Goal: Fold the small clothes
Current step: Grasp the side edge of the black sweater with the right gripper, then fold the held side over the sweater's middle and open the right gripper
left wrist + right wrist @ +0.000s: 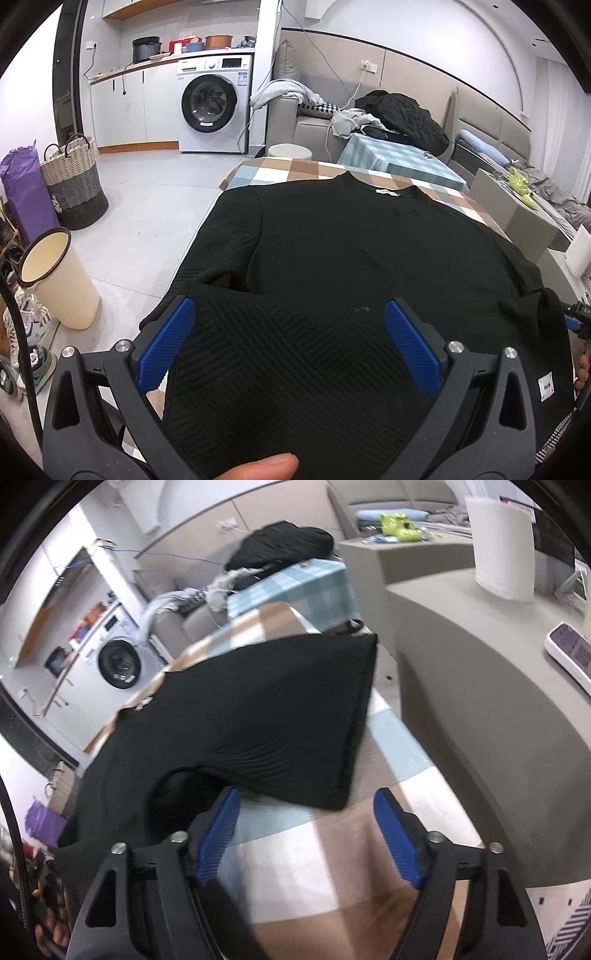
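A black knit sweater (351,251) lies spread on the checked tablecloth (295,170), collar at the far end. Its left sleeve is folded across the near body, under my left gripper (290,317), whose blue-padded jaws stand wide open over the fabric. In the right wrist view the sweater (266,701) lies with its right sleeve end (332,797) just ahead of my right gripper (306,808). That gripper is open and empty, above the checked cloth (332,849), apart from the sleeve.
A cream bin (55,277), woven basket (74,184) and shoes stand on the floor to the left. A washing machine (212,107) and a sofa with clothes (399,114) are behind. A grey counter (480,683) with a paper roll (504,542) and phone (570,653) is on the right.
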Demonstrator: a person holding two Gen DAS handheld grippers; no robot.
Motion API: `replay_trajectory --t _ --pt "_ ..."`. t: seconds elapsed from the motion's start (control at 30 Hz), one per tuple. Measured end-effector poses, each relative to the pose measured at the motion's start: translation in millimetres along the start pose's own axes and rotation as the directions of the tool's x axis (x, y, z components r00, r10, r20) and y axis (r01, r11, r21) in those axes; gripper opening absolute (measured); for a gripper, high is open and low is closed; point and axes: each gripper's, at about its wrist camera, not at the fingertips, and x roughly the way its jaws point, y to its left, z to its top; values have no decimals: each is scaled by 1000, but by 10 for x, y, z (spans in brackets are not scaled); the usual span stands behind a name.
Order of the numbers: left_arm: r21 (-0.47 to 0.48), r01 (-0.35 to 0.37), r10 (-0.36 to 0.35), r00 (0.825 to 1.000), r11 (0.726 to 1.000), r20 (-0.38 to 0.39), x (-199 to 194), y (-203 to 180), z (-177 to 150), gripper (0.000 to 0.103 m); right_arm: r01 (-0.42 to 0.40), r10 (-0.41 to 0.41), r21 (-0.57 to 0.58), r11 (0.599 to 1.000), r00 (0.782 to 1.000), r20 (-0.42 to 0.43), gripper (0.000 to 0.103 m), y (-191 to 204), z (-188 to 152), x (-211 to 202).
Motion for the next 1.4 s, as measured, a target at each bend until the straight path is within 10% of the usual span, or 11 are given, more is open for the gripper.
replay_trajectory --t 0.23,0.4,0.8,1.0,1.2,1.4 --pt "-17 -26 26 1000 1000 -15 142 46 120 102 89 -92 -62 994 995 -35 50 40 139 331" --pt "-29 -39 38 999 999 -23 228 67 197 102 167 -173 -156 974 985 -22 7 139 167 438" --pt "-53 -43 42 999 998 -18 418 188 344 102 66 -69 24 998 991 114 6 -43 716 103" --pt "-67 -34 34 999 997 -2 407 263 365 102 -93 109 -107 990 981 159 6 650 999 36" --pt "-65 -18 19 1000 998 4 417 234 363 102 -307 315 -359 881 948 -38 6 1812 853 268" --pt "-89 -38 37 999 995 -10 404 361 344 102 -312 265 -411 857 949 -168 33 2017 611 486"
